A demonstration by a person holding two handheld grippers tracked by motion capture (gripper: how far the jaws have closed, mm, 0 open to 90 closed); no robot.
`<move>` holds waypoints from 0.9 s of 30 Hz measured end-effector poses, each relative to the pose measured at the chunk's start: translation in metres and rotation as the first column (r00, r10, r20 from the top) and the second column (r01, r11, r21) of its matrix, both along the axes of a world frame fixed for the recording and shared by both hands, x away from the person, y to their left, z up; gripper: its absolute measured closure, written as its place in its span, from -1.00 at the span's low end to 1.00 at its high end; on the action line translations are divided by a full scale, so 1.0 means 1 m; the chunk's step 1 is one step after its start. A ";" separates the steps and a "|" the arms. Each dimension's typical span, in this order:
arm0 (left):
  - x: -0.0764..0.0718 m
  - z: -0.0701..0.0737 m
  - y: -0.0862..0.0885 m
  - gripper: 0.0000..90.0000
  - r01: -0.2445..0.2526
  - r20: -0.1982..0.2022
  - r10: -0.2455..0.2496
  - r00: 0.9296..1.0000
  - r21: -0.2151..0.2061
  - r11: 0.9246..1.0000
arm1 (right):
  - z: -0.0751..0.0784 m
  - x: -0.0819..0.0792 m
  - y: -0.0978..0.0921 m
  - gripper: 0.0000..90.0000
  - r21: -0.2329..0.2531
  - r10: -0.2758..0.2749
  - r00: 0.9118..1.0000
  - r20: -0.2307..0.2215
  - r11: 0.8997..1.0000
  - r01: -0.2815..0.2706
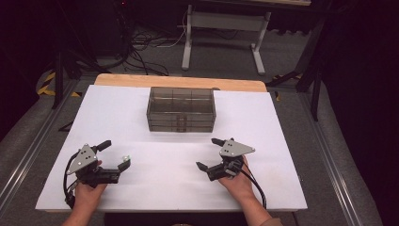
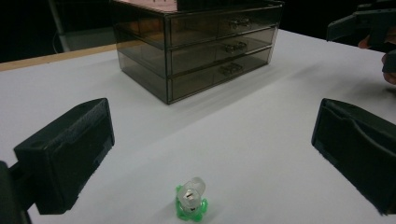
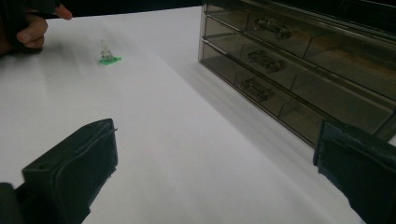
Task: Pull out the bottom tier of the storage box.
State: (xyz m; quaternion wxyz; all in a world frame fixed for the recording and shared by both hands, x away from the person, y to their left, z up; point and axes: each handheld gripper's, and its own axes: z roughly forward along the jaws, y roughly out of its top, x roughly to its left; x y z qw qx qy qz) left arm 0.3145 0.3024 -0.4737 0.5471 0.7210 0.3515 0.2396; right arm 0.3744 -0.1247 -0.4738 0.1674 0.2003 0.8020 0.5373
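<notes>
Left gripper sat at lower left of the high view, jaws spread wide, grasping nothing. A small clear ring on a green base stood on the white table between its jaws, bottom centre of the left gripper view. Right gripper, lower right, was likewise released. The smoked drawer cabinet stood at upper centre, drawers shut.

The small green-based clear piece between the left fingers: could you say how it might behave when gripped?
The small green-based piece looks tiny, so probably very light. Its clear rounded top may slip between hard fingers. The wider flat base suggests it stands steadily, though a push might slide it.
</notes>
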 end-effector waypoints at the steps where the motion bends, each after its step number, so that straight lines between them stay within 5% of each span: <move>1: 0.000 0.000 0.000 -1.00 0.001 0.000 -0.001 1.000 0.001 1.000 | 0.000 0.001 0.003 -0.99 -0.002 0.004 1.000 -0.001 1.000 -0.004; 19: 0.000 0.000 0.000 -1.00 0.004 -0.001 -0.004 1.000 -0.001 1.000 | -0.007 0.007 0.028 -0.96 -0.042 0.020 1.000 -0.010 0.999 -0.021; 27: 0.001 0.000 0.000 -1.00 0.003 -0.005 -0.003 1.000 -0.002 1.000 | 0.000 0.006 0.039 -0.86 -0.116 0.022 0.998 0.062 0.993 -0.014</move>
